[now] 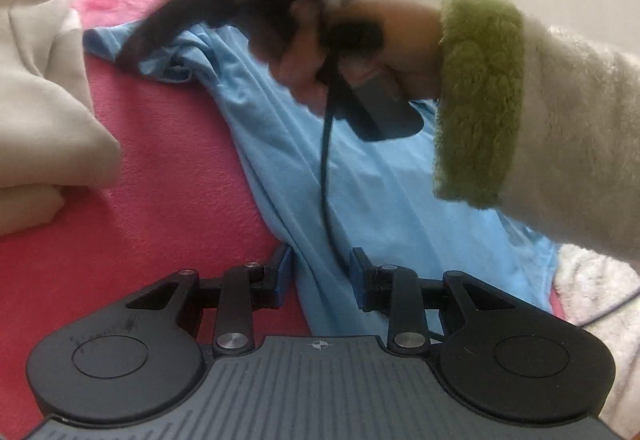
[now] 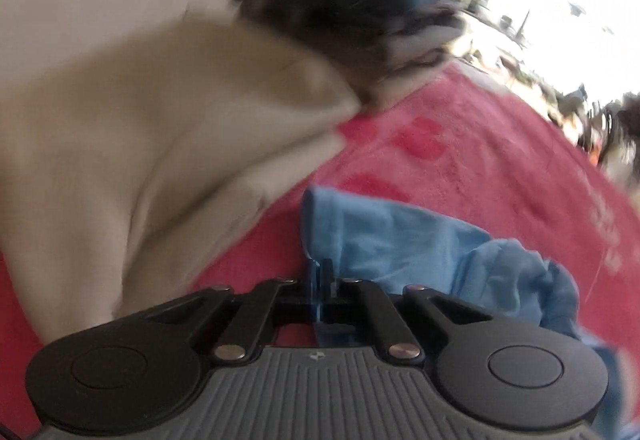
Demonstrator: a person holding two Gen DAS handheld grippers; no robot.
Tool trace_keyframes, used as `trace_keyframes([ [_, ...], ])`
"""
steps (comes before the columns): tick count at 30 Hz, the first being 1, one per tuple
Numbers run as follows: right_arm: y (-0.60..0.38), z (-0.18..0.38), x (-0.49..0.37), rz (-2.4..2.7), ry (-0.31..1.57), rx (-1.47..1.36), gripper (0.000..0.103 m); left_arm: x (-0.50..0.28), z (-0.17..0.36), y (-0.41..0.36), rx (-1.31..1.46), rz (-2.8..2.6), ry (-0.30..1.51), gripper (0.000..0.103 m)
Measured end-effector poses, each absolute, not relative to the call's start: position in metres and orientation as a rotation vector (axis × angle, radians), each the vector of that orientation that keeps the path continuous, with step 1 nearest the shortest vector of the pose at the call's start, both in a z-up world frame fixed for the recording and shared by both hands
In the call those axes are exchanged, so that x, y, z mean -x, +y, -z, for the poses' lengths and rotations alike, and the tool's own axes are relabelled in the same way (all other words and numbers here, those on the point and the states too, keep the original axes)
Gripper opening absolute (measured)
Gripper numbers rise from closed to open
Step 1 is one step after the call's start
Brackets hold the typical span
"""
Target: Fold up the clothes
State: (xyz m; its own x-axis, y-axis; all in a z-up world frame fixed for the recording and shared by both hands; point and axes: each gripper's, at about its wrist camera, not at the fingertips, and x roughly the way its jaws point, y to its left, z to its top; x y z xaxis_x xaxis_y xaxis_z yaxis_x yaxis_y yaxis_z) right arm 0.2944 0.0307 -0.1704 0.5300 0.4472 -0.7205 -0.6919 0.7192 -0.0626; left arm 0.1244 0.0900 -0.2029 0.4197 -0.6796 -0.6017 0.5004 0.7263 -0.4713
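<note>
A light blue shirt point(image 1: 360, 180) lies spread on a pink blanket point(image 1: 168, 168). My left gripper point(image 1: 321, 274) hovers low over the shirt's near edge. Its jaws stand apart with a ridge of blue cloth under the gap, and the pads do not press on it. In the right wrist view, my right gripper point(image 2: 320, 270) is shut, and an edge of the blue shirt point(image 2: 420, 240) is pinched between its pads. The picture there is blurred. In the left wrist view, a hand point(image 1: 360, 40) in a cream sleeve with a green cuff holds the right gripper's handle above the shirt's far end.
A beige garment point(image 1: 40, 100) lies bunched at the left, close to the shirt's sleeve, also seen as the beige garment point(image 2: 140, 140) in the right wrist view. A dark fuzzy cloth point(image 2: 340, 0) sits behind it. A white fleecy cloth point(image 1: 592, 288) lies at the right edge.
</note>
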Motion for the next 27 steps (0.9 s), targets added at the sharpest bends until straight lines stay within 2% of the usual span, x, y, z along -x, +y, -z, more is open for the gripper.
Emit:
trace_keyframes([
  [5, -0.093, 0.127, -0.311, -0.625, 0.656, -0.355, 0.001, -0.121, 0.200, 0.091, 0.226, 0.750, 0.859, 0.030],
  [13, -0.223, 0.227, -0.332, -0.365, 0.823, -1.047, 0.003, -0.119, 0.199, 0.091, 0.205, 0.758, 0.847, 0.030],
  [17, -0.228, 0.236, -0.335, -0.375, 0.844, -1.117, 0.009, -0.118, 0.200, 0.087, 0.178, 0.761, 0.834, 0.030],
  [19, -0.222, 0.234, -0.343, -0.384, 0.864, -1.094, 0.021, -0.117, 0.201, 0.086, 0.165, 0.762, 0.830, 0.030],
  [21, -0.215, 0.228, -0.349, -0.381, 0.881, -1.045, 0.023, -0.117, 0.201, 0.084, 0.151, 0.761, 0.829, 0.030],
  [23, -0.204, 0.216, -0.352, -0.372, 0.888, -0.958, 0.022, -0.116, 0.201, 0.082, 0.132, 0.759, 0.830, 0.029],
  [25, -0.189, 0.193, -0.350, -0.398, 0.866, -0.850, 0.002, -0.116, 0.199, 0.078, 0.108, 0.755, 0.832, 0.028],
  [27, -0.173, 0.167, -0.347, -0.450, 0.827, -0.776, 0.002, -0.116, 0.198, 0.076, 0.096, 0.756, 0.835, 0.027],
])
